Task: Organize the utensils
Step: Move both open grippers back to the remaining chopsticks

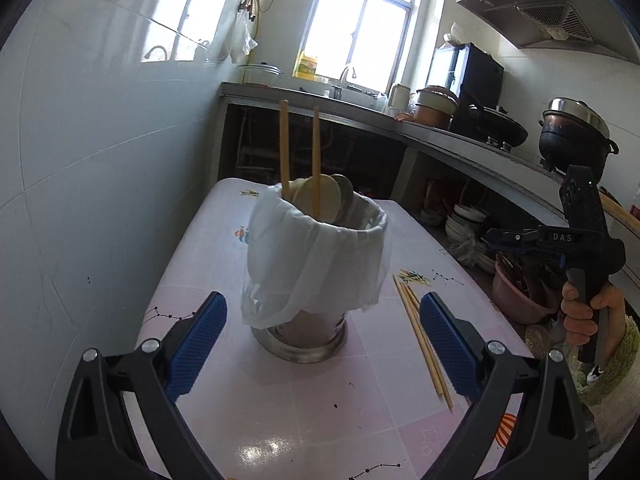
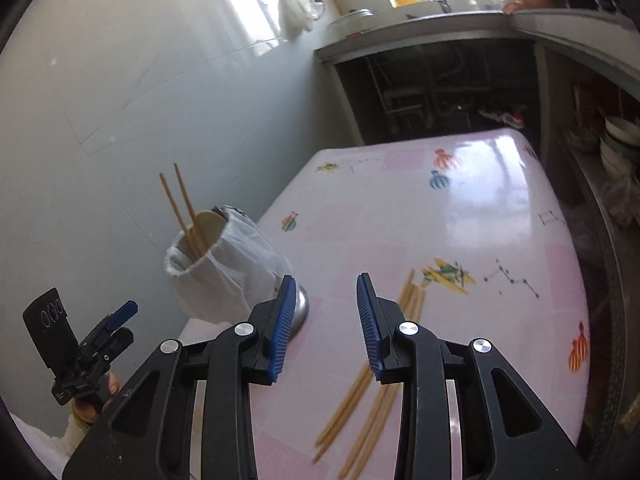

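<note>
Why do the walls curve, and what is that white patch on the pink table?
Both views bend straight lines: fisheye lenses. Right wrist view: window glare whitens the glossy pink patterned tablecloth; the loose wooden chopsticks smear with blur. Left wrist view: windows overexposed.

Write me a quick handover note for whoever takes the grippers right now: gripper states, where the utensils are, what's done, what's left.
Left gripper: open, empty, facing the holder.
Right gripper: open, empty, above the loose chopsticks.
Holder: metal cup lined with a white bag, upright on the pink table.
Done: two chopsticks stand in the holder, with spoons.
Left: several chopsticks lie flat on the table beside the holder; pick them up and put them in.
</note>
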Tool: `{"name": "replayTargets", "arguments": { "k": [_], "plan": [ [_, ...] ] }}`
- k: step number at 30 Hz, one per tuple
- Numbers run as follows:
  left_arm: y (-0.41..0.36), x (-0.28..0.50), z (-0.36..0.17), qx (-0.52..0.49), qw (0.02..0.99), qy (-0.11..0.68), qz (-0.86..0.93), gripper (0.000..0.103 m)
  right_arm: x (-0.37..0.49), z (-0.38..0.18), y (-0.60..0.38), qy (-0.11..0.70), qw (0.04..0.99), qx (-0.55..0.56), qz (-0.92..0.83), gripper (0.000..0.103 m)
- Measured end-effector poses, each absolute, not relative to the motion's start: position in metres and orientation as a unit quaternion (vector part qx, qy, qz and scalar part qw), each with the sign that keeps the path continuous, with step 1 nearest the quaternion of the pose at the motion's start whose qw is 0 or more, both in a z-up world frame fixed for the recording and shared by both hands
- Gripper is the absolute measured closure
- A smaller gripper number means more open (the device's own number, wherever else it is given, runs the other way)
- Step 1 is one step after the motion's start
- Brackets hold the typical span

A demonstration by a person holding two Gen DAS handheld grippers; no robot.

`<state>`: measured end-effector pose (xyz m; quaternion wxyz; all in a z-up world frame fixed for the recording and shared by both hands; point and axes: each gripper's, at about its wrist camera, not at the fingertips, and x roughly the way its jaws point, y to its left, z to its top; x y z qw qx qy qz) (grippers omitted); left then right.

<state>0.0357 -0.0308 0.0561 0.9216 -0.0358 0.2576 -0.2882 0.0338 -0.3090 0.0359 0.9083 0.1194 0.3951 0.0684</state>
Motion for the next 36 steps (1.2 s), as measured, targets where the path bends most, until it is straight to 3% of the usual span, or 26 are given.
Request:
{"name": "replayTargets", "arguments": {
  "k": [5,13,16,23,29,36],
  "plan": [
    [-0.065,0.026,0.042,-0.007,0.904,0.281,-0.322,0.008,0.013,-0.01,-0.323,0.436,0.886,0.156,0.038,0.073],
    [-0.112,0.029,0.017,0.032,0.886,0.333,-0.321,0.009,0.02,-0.05,-0.303,0.471,0.875,0.107,0.025,0.083],
    [-0.122,0.033,0.012,0.036,0.881,0.344,-0.323,0.018,0.023,-0.062,-0.304,0.481,0.871,0.099,0.023,0.087],
    [-0.144,0.046,-0.003,0.053,0.861,0.384,-0.329,0.051,0.034,-0.079,-0.299,0.493,0.867,0.068,0.011,0.094],
    [-0.162,0.053,-0.01,0.067,0.847,0.4,-0.343,0.074,0.038,-0.087,-0.297,0.496,0.867,0.047,0.001,0.096],
    [-0.188,0.056,-0.017,0.086,0.834,0.414,-0.356,0.084,0.036,-0.089,-0.301,0.49,0.87,0.053,-0.007,0.098]
  ]
}}
